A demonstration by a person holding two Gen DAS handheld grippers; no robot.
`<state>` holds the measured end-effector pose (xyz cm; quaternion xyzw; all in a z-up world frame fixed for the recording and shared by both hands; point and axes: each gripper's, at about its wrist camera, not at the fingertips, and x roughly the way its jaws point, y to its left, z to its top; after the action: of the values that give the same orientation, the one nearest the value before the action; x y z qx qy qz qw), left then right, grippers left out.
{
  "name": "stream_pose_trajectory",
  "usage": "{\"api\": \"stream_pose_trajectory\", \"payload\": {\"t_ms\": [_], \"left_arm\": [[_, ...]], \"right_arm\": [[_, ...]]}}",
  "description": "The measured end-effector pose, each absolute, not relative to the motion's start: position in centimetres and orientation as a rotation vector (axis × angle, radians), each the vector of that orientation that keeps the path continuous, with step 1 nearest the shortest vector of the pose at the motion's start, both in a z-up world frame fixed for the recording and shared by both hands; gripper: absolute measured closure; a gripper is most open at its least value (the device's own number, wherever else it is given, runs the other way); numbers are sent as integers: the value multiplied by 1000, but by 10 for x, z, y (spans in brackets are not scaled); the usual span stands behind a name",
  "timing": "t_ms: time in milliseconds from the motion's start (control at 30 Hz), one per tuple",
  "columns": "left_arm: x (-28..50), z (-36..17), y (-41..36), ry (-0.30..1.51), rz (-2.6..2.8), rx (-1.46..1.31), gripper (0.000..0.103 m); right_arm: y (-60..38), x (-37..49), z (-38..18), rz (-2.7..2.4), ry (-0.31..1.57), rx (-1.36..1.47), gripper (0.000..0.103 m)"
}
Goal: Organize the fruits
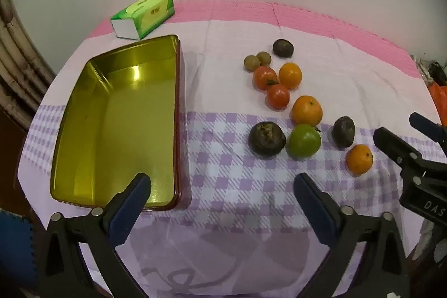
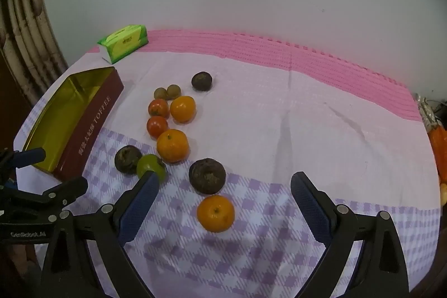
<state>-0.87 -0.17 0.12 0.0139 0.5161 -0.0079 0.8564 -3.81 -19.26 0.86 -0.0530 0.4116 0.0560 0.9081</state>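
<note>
fruits lie loose on the checked cloth [image 1: 229, 186], right of centre in the left wrist view, none yet in the empty toffee tin [image 1: 117, 113] at the left. nearest your right gripper [image 2: 223, 194] is a small orange [image 2: 215, 213], sitting low and central in its view between the spread jaws, which grasp nothing. just above it rests a dark wrinkled fruit [image 2: 206, 175]. judge the orange light, firm and round, so it may roll; close across its widest part, not over the stem dimple. two tomatoes [image 1: 264, 78] higher up look thin-skinned and smooth, so squeeze them gently. the green fruit [image 1: 304, 141] touches another dark one [image 1: 266, 140]; expect its neighbour to shift. your left gripper [image 1: 223, 186] is likewise released, hanging over bare cloth at the tin's near corner.
</note>
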Motion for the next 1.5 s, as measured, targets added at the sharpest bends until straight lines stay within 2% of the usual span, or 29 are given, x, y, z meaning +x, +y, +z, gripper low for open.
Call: {"api": "stream_pose_trajectory", "payload": {"t_ms": [1500], "left_arm": [[-24,-7,-1,1079,-22,19,7]], "right_arm": [[-196,-51,-1,141,901,-92,8]]}}
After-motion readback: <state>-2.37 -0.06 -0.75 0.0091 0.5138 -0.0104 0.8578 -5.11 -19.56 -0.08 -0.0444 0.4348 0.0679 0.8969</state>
